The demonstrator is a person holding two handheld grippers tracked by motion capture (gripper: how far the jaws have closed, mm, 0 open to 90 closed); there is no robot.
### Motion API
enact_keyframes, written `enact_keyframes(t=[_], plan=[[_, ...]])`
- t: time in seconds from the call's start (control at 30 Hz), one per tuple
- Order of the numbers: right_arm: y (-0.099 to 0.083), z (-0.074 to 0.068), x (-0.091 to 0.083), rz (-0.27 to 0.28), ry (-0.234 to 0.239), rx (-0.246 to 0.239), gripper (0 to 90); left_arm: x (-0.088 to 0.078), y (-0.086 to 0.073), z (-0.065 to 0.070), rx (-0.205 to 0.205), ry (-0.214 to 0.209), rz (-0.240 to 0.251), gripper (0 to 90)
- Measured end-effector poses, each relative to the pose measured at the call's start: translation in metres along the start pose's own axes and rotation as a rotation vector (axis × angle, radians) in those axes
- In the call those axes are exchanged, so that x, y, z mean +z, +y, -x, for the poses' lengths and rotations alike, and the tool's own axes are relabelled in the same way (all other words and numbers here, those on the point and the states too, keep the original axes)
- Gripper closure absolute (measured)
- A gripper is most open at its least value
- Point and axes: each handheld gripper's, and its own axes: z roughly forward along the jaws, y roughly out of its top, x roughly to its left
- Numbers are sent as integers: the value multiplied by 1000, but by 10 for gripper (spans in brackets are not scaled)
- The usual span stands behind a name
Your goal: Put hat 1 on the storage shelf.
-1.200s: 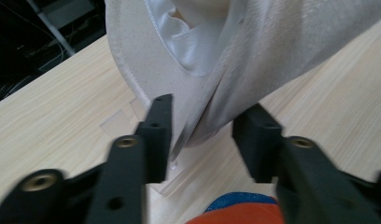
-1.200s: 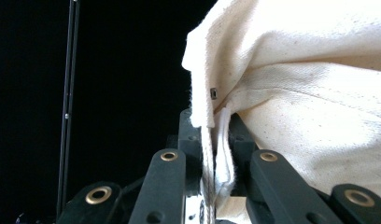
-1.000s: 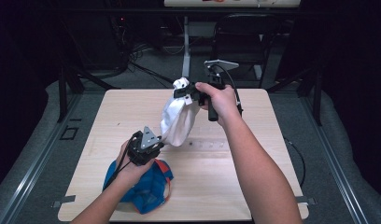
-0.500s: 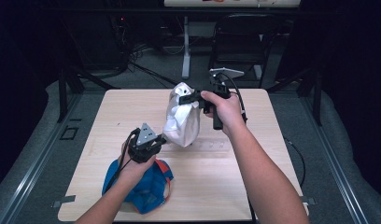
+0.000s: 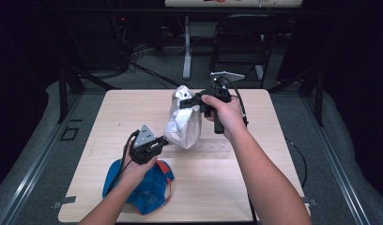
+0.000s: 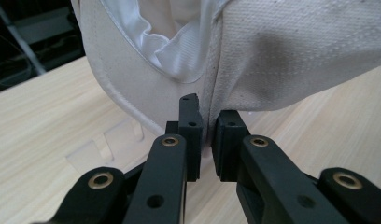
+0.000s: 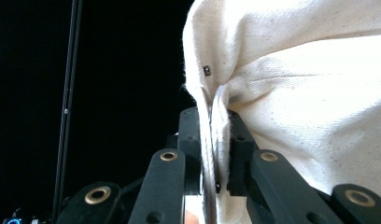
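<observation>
A light wooden table (image 5: 255, 187) is seen from the high view, set on a grey floor mat with dark stands and cables behind it. Faint outlines are marked on the tabletop just right of the centre.

A white fabric garment (image 5: 182, 123) is held above the middle of the table, hanging bunched between the two grippers and clear of the wood for most of its length. In the left gripper view its off-white canvas weave and a thinner, shinier white lining inside an opening are shown (image 6: 291, 51); in the right gripper view the same coarse cloth is seen folded at an edge, with a small dark stud on it (image 7: 319, 93).

A blue cloth item with orange trim (image 5: 142, 190) is lying crumpled at the near left part of the table, partly covered by the person's left forearm.

The right gripper (image 5: 186, 102) is held high, and its jaws are pressed together on the upper edge of the garment, a doubled fold of cloth being pinched between the pads (image 7: 215, 149).

The left gripper (image 5: 162, 142) is held lower, near the table, at the garment's lower left edge. Its jaws have just been closing, and a seam of the cloth is clamped between them with hardly any gap left (image 6: 207, 140).
</observation>
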Motion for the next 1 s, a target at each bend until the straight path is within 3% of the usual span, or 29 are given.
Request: enact_keyframes(t=[0.03, 0.33, 0.5, 0.63, 0.77, 0.83, 0.93, 1.0], plan=[[0, -1, 1, 6, 3, 7, 805, 0, -2, -1, -10, -7, 11, 838], [-1, -1, 10, -22, 4, 2, 796, -6, -16, 4, -52, 74, -6, 835], [-2, 1, 11, -17, -9, 0, 780, -6, -23, 8, -135, 108, -2, 828], [-3, 3, 11, -18, -33, -10, 766, -6, -30, 7, -160, 113, -13, 826], [-5, 4, 10, -9, -61, -18, 763, -3, -32, 4, -146, 95, -45, 827], [-5, 6, 7, -15, -86, -25, 757, 2, -33, 1, -138, 85, -88, 829], [-6, 8, 5, -8, -98, -28, 734, 3, -34, 1, -136, 88, -89, 829], [-8, 11, 1, 0, -114, -42, 693, 3, -33, 2, -103, 94, -99, 828]])
